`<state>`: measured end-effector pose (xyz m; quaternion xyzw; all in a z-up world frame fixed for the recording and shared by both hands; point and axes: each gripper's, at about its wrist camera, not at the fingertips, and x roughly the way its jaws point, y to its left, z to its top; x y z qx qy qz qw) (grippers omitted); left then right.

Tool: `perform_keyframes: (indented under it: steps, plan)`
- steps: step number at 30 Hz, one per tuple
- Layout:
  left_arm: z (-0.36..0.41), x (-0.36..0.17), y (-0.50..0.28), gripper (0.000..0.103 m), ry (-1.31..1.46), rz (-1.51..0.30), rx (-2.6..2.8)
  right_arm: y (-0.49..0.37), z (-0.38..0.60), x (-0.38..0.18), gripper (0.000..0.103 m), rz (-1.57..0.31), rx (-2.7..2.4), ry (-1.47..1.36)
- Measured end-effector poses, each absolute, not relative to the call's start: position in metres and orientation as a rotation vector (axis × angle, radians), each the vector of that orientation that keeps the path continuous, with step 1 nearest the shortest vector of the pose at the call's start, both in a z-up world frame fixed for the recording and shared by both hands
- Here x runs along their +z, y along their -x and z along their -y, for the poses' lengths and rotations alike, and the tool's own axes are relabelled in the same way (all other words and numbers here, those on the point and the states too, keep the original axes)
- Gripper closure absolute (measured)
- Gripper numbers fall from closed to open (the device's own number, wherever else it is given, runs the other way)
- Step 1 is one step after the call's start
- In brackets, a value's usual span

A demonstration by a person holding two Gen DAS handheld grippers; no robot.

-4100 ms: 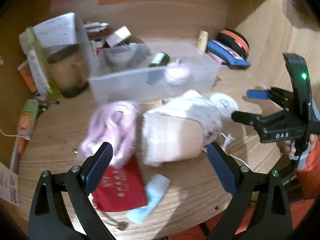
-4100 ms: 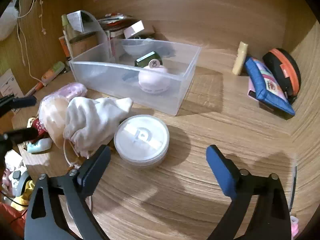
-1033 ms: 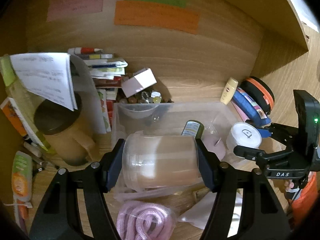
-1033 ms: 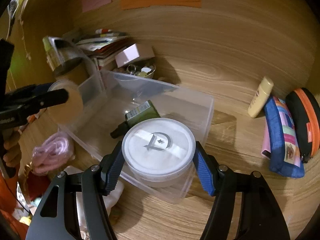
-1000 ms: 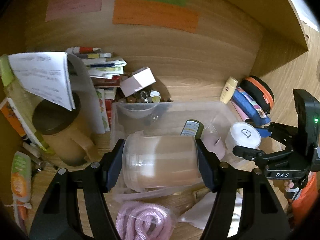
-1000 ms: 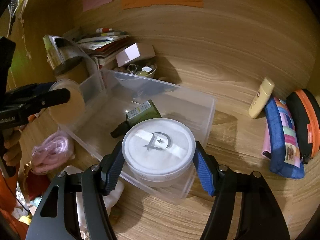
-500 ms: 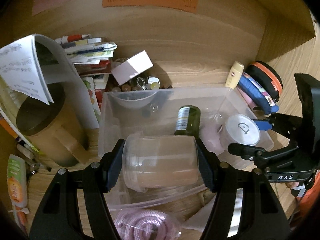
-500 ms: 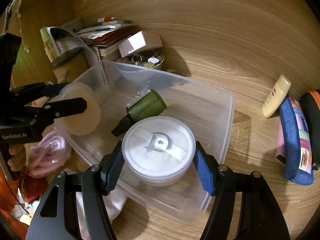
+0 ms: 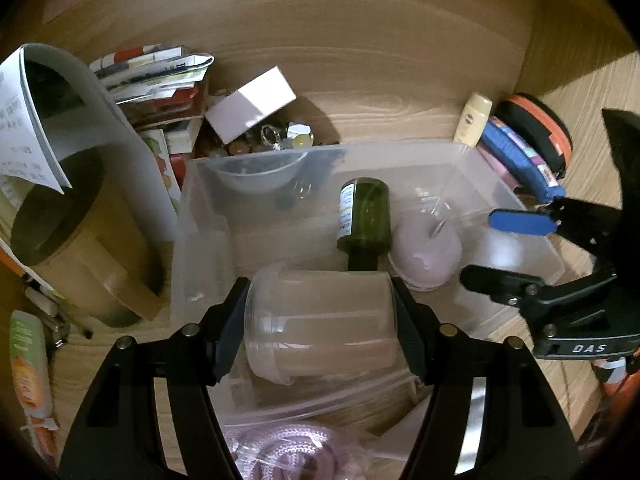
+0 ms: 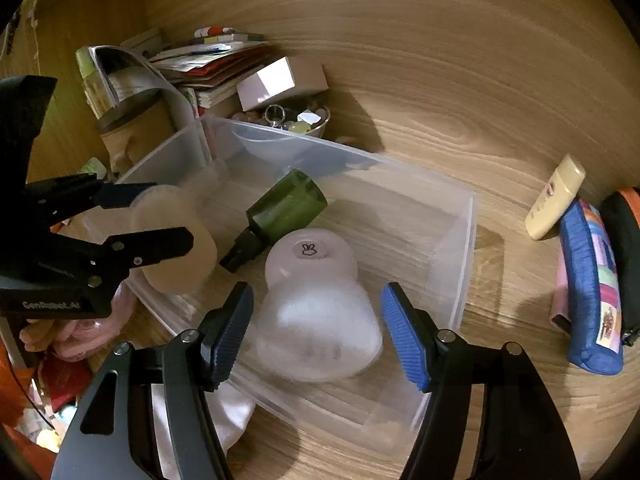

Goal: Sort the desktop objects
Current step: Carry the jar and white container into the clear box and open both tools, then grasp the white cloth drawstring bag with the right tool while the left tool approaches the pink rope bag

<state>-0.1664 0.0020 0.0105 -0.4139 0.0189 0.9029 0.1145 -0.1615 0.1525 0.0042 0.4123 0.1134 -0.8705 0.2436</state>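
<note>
The left gripper (image 9: 322, 320) is clamping a clear jar (image 9: 320, 320) over the plastic bin (image 10: 466, 240). The right gripper (image 10: 316, 332) is straddling a blurred white tub (image 10: 320, 332) inside it; contact is unclear

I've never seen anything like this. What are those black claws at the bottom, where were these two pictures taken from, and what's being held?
No robot here: a person holds tongs in each hand, each with a wide-angle camera looking along its fingers. One picture is from the left tongs, the other from the right tongs. Both hang over a clear plastic bin on a wooden desk. The left tongs grip a clear jar sideways; the right tongs hold a blurred white jar. A green bottle and a pale round object lie in the bin.
</note>
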Motion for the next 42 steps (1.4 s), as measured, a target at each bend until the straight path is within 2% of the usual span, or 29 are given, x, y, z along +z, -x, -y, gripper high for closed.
perform_keyframes:
  steps: [2, 6, 10, 18, 20, 26, 33, 42]
  plan:
    - [-0.003, 0.011, 0.166, 0.036, 1.220, -0.064, 2.643, 0.159, -0.153, 0.005, 0.039, -0.320, -2.387, -1.119]
    - [-0.006, 0.010, 0.167, 0.036, 1.230, -0.087, 2.645, 0.153, -0.156, 0.010, 0.027, -0.345, -2.426, -1.092]
    - [-0.009, 0.016, 0.162, 0.035, 1.202, -0.095, 2.648, 0.145, -0.158, 0.015, 0.027, -0.361, -2.440, -1.067]
    - [0.002, 0.055, 0.131, 0.022, 1.043, -0.094, 2.762, 0.122, -0.165, 0.034, 0.021, -0.364, -2.479, -1.001]
    - [0.007, 0.065, 0.121, 0.011, 0.998, -0.086, 2.801, 0.115, -0.168, 0.043, 0.021, -0.347, -2.494, -0.974]
    - [0.021, 0.083, 0.087, 0.007, 0.925, -0.094, 2.870, 0.093, -0.173, 0.065, 0.014, -0.280, -2.513, -0.891]
    - [0.033, 0.074, 0.064, 0.005, 0.983, -0.114, 2.879, 0.067, -0.168, 0.067, 0.013, -0.284, -2.501, -0.849]
    - [0.052, 0.035, 0.052, 0.005, 1.164, -0.154, 2.820, 0.051, -0.151, 0.026, 0.013, -0.278, -2.403, -0.981]
